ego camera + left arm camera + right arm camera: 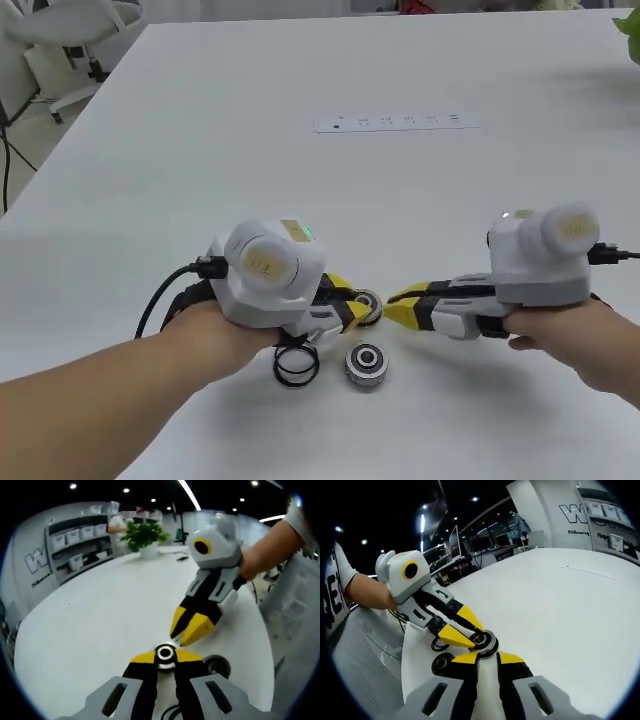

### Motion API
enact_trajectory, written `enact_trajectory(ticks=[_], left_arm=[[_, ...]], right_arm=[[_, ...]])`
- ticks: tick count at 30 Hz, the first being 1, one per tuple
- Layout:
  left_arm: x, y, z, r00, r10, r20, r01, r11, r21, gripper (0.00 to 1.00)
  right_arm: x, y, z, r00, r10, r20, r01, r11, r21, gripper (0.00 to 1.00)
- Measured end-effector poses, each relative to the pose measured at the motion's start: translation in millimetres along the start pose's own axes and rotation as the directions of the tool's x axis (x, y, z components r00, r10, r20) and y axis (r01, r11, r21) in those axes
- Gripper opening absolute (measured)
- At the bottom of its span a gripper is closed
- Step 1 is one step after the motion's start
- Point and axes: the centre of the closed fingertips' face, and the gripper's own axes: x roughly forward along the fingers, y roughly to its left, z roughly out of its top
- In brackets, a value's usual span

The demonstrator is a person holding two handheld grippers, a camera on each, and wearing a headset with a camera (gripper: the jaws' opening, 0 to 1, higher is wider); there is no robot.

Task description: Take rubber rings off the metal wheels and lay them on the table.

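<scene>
My left gripper (362, 305) is shut on a small metal wheel (368, 302) held just above the white table (300, 180). In the left gripper view the wheel (165, 653) sits between my own yellow tips. My right gripper (388, 306) comes in from the right, its jaws drawn together at the wheel's rim (486, 641), where a black rubber ring wraps it. A second metal wheel (367, 363) lies on the table just in front. Loose black rubber rings (296, 364) lie to its left, below my left hand.
A white power strip (397, 122) lies flat at the table's far middle. A white chair (70, 25) stands beyond the far left corner. A potted plant (145, 534) stands on the table far off. A black cable (165, 295) trails from my left gripper.
</scene>
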Motion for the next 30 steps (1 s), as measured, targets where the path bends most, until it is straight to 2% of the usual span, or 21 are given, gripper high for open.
enact_trajectory(ticks=[5,10,14,20,24,26,28,30], left_arm=[[0.1,0.1,0.2,1.0,0.001,0.004,-0.001,1.0,-0.002,0.12],[0.1,0.3,-0.3,0.9999,0.002,0.012,-0.002,1.0,-0.008,0.12],[0.1,0.1,-0.2,0.9999,0.002,0.012,-0.002,1.0,-0.008,0.12],[0.2,0.1,-0.6,0.9999,0.005,0.016,-0.005,1.0,-0.013,0.12],[0.3,0.4,-0.7,0.9998,0.007,0.016,-0.007,1.0,-0.016,0.12],[0.2,0.3,-0.8,0.9998,0.008,0.015,-0.008,1.0,-0.018,0.12],[0.2,0.3,-0.8,0.9998,0.01,0.014,-0.01,1.0,-0.019,0.12],[0.3,0.3,-0.7,0.9998,0.012,0.013,-0.012,1.0,-0.021,0.12]], right_arm=[[4.7,-0.1,-4.7,0.9998,0.006,-0.021,-0.007,0.999,-0.033,0.14],[10.6,2.7,-0.2,0.9999,0.017,-0.004,-0.017,0.998,-0.058,0.19],[14.4,6.5,3.0,0.9997,0.02,0.014,-0.019,0.998,-0.051,0.22],[12.0,7.4,1.1,0.9998,0.016,0.008,-0.016,0.998,-0.057,0.2],[7.3,3.0,-3.2,0.9999,0.009,-0.005,-0.009,0.998,-0.058,0.11],[7.0,3.2,-3.5,0.9999,0.01,-0.001,-0.01,0.999,-0.033,0.07],[7.6,1.0,-3.6,0.9999,-0.011,-0.004,0.011,0.999,-0.045,0.03],[7.6,-0.2,-3.3,0.9999,-0.009,-0.008,0.009,0.999,-0.034,0.02]])
